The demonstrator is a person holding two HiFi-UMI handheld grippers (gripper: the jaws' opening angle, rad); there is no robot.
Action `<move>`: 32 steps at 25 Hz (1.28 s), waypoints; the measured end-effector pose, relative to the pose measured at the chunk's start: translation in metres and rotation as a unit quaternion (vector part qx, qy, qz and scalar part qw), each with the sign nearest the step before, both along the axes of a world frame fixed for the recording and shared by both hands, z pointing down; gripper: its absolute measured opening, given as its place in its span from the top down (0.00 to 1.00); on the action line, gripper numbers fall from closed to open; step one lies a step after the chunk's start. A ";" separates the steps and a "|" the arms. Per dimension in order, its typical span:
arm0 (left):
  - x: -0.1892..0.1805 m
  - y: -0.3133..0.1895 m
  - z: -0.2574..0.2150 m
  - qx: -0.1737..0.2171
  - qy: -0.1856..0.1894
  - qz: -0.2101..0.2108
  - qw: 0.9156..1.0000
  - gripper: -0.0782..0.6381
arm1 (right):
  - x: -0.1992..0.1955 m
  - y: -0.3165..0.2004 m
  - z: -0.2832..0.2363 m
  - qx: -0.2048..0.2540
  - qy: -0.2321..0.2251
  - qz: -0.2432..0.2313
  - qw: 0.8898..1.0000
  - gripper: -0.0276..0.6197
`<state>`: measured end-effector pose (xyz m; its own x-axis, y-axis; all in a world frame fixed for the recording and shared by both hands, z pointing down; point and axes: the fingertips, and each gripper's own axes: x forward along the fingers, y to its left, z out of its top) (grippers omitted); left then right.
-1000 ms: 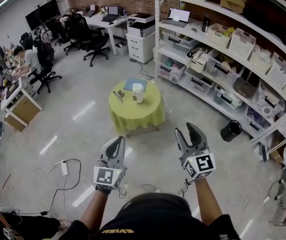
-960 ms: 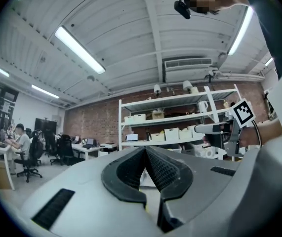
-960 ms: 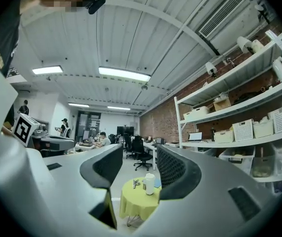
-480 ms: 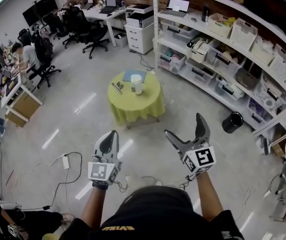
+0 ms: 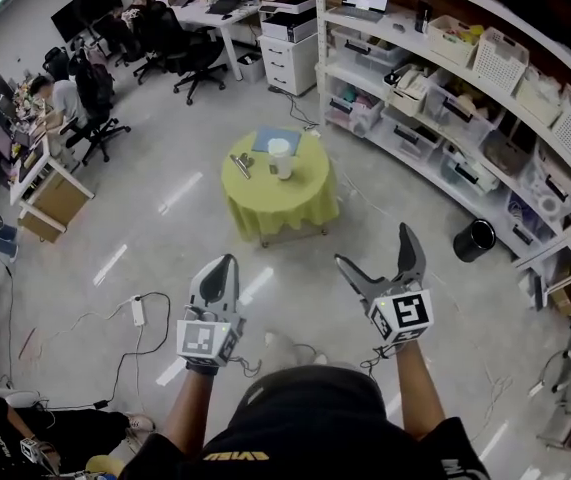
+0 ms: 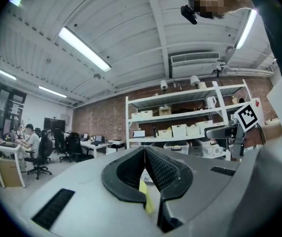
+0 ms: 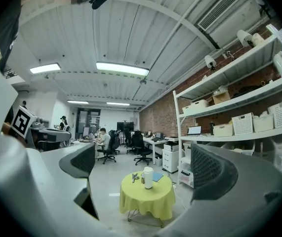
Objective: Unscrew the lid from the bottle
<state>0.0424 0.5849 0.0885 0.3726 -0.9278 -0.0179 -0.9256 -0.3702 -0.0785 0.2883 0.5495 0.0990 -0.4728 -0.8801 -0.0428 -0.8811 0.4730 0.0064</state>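
Note:
A white bottle [image 5: 281, 158] with its lid on stands upright on a small round table with a yellow-green cloth [image 5: 277, 200], several steps ahead on the floor. The right gripper view shows the bottle [image 7: 147, 177] and the table [image 7: 148, 197] far off between the jaws. My left gripper [image 5: 223, 265] is held at waist height, shut on nothing; its ribbed pads meet [image 6: 144, 149]. My right gripper [image 5: 376, 251] is beside it, its jaws opening wide with nothing between them [image 7: 145, 164]. Both are far from the bottle.
A blue flat item [image 5: 270, 140] and a small metal tool [image 5: 241, 165] lie on the table by the bottle. Long shelves with bins [image 5: 485, 118] line the right side, with a black bin [image 5: 475, 240] on the floor. Cables and a power strip [image 5: 137, 311] lie left; desks, chairs and seated people [image 5: 60, 98] stand beyond.
The right gripper's jaws have spread from narrowly parted to wide apart. The left gripper stays shut. Both grippers sit slightly lower in the head view.

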 end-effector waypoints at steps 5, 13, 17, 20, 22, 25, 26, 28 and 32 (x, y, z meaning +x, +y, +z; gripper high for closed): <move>-0.026 0.000 0.014 -0.033 -0.008 -0.035 0.999 0.86 | -0.007 -0.013 0.015 -0.020 -0.007 -0.007 1.000 0.08; -0.044 -0.063 0.025 -0.047 0.004 -0.052 0.998 0.86 | 0.007 -0.075 0.019 -0.042 0.014 0.016 0.999 0.08; -0.052 -0.114 0.031 -0.046 0.013 -0.046 0.998 0.86 | 0.000 -0.120 0.020 -0.046 0.022 0.025 0.998 0.08; -0.063 -0.153 0.029 -0.046 0.027 -0.044 0.998 0.86 | -0.022 -0.153 0.017 -0.050 0.031 0.020 0.998 0.08; -0.074 -0.177 0.026 -0.044 0.031 -0.042 0.998 0.86 | -0.041 -0.173 0.016 -0.055 0.035 0.013 0.998 0.08; -0.089 -0.217 0.028 -0.037 0.026 -0.033 0.998 0.86 | -0.064 -0.208 0.016 -0.059 0.040 0.012 0.997 0.08; -0.096 -0.231 0.029 -0.035 0.026 -0.032 0.999 0.86 | -0.071 -0.220 0.016 -0.060 0.040 0.015 0.997 0.08; -0.109 -0.257 0.028 -0.037 0.025 -0.027 0.999 0.86 | -0.085 -0.241 0.015 -0.066 0.034 0.021 0.997 0.08; -0.132 -0.310 0.032 -0.044 0.040 -0.021 0.998 0.86 | -0.112 -0.286 0.006 -0.065 0.028 0.029 0.997 0.08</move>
